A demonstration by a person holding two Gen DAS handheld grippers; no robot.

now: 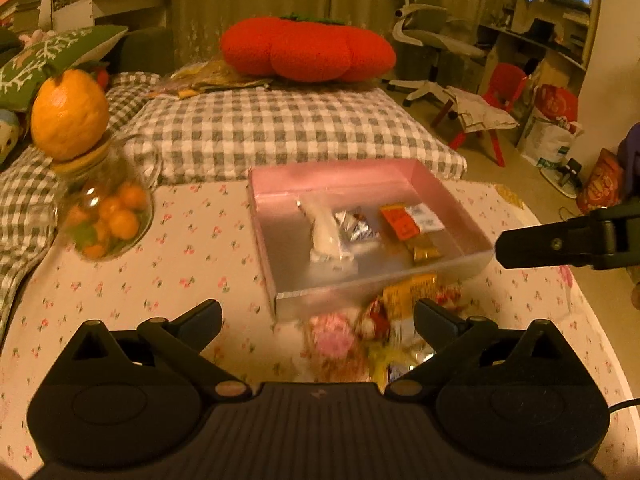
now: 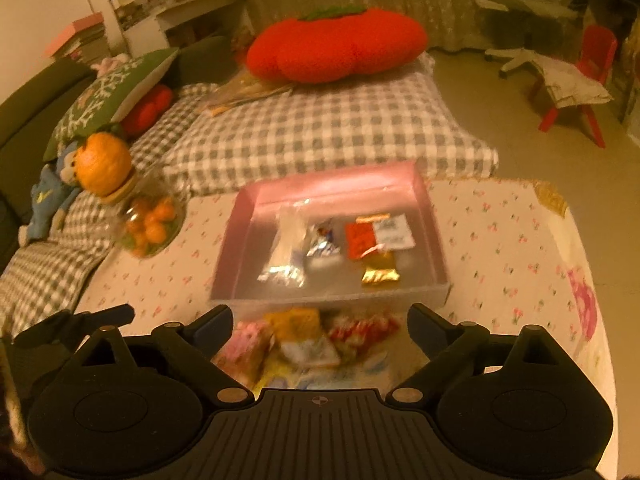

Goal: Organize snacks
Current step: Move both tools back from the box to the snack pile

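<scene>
A pink box (image 1: 328, 174) (image 2: 332, 184) stands on the floral tablecloth and holds several wrapped snacks: a white packet (image 1: 326, 232) (image 2: 286, 248), a silver one (image 1: 356, 226) (image 2: 322, 240), an orange-red one (image 1: 400, 222) (image 2: 360, 238) and a gold one (image 1: 424, 250) (image 2: 380, 272). A loose pile of snacks (image 1: 360, 336) (image 2: 304, 340) lies in front of the box. My left gripper (image 1: 318, 320) is open and empty above the pile. My right gripper (image 2: 320, 324) is open and empty above the pile; one of its fingers shows in the left wrist view (image 1: 560, 242).
A glass jar (image 1: 106, 216) (image 2: 150, 224) of small oranges, topped by a large orange (image 1: 68, 114) (image 2: 102, 164), stands at the table's left. A checked cushion (image 1: 280, 128) (image 2: 320, 132) with a red tomato pillow (image 1: 308, 48) (image 2: 340, 48) lies behind. Chairs stand far right.
</scene>
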